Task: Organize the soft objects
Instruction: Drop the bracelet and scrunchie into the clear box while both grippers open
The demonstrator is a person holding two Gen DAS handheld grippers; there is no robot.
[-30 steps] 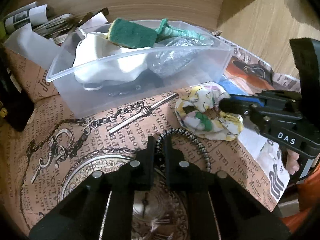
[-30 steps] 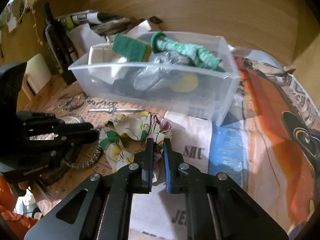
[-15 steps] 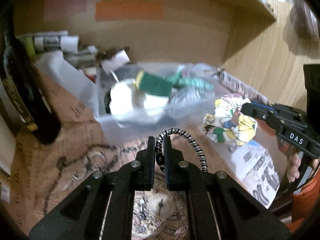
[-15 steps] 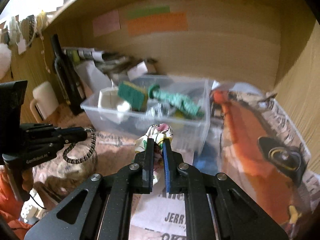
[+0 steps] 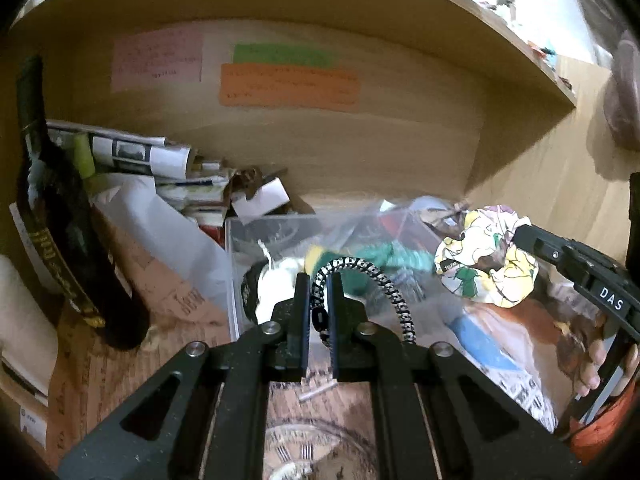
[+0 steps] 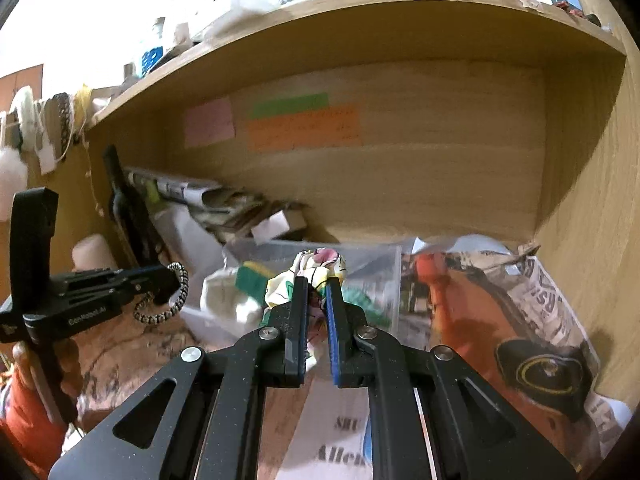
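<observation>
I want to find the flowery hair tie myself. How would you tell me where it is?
Look at the clear plastic bin under the wooden shelf. Just above its right end, the right tool pinches a puffy scrunchie. It is yellow and white with flowers, unlike the black-and-white cord nearby.

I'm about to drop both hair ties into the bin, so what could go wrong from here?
The left gripper pinches only one end of the black-and-white hair tie; the loop could catch the clear bin rim. The right gripper holds the floral scrunchie at the bin's right edge, so it may fall outside. The bin looks full.
</observation>
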